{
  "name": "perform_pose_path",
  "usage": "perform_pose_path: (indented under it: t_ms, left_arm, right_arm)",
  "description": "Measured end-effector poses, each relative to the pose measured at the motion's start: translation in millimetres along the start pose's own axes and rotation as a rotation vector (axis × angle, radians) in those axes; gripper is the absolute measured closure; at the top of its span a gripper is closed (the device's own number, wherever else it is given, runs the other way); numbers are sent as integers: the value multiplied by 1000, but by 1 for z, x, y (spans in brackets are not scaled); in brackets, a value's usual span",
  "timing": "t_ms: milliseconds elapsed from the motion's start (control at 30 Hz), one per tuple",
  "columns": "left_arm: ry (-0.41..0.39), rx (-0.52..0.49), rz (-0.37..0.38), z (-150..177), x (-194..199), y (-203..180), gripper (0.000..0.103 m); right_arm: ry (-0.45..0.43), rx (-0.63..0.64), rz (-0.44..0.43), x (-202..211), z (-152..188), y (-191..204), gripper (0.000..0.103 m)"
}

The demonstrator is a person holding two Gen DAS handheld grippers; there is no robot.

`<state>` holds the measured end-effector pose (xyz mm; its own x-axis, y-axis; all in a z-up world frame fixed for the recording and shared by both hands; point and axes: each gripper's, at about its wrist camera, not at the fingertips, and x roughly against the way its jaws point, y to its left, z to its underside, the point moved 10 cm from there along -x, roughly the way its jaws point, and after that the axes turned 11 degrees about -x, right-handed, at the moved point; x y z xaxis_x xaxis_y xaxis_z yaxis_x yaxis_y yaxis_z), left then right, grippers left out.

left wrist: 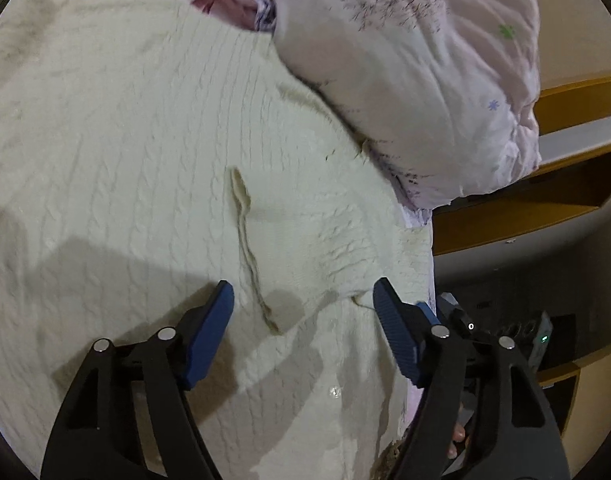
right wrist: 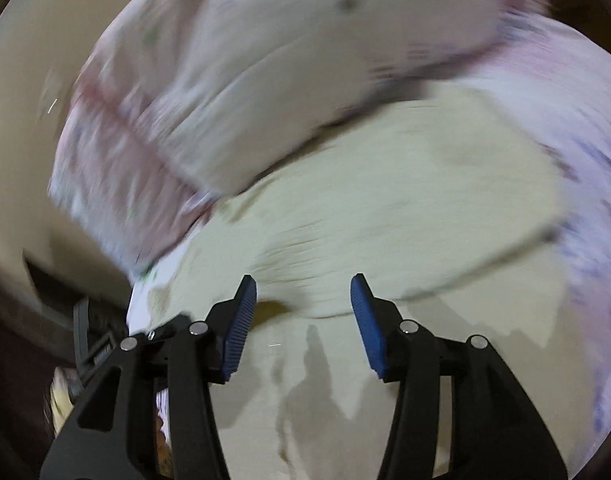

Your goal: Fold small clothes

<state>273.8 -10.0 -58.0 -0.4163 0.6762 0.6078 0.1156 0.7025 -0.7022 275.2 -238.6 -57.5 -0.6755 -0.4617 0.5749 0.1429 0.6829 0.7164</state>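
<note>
A cream cable-knit sweater (left wrist: 137, 152) lies spread on the bed and fills most of the left wrist view, with a folded layer edge and a loose yarn strand (left wrist: 249, 240) near its middle. My left gripper (left wrist: 303, 300) is open and empty just above the sweater near its right edge. In the right wrist view the sweater (right wrist: 405, 208) is blurred by motion. My right gripper (right wrist: 303, 296) is open and empty above its folded part.
A white and pink printed pillow (left wrist: 417, 80) rests on the sweater's far right corner; it also shows in the right wrist view (right wrist: 285, 64). The bed edge (left wrist: 421, 320) drops off at right, with yellow wooden shelves (left wrist: 545, 200) beyond.
</note>
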Motion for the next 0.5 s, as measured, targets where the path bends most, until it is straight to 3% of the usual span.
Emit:
perform_pose_path:
  t_ms: [100,167,300,433,500]
  left_arm:
    - [6,25,-10,0,-3,-1,33]
    - [13,47,1,-2,-7,-2,43]
    - [27,67,-36,-8,-19,1,55]
    - [21,59,-51,-17,-22,6,99]
    - [-1,28,-56,-24,-18,6,99]
  right_arm:
    - [-29,-123,6,16,-12,-33,52]
    - [-36,-171,2,22,-15,-48,52]
    - [-41,-199,0,24,-13,-56,52]
    - [-50,-211,-9,30,-14,-61,52]
    - [-53,-217,-3,31,-14,-63,52]
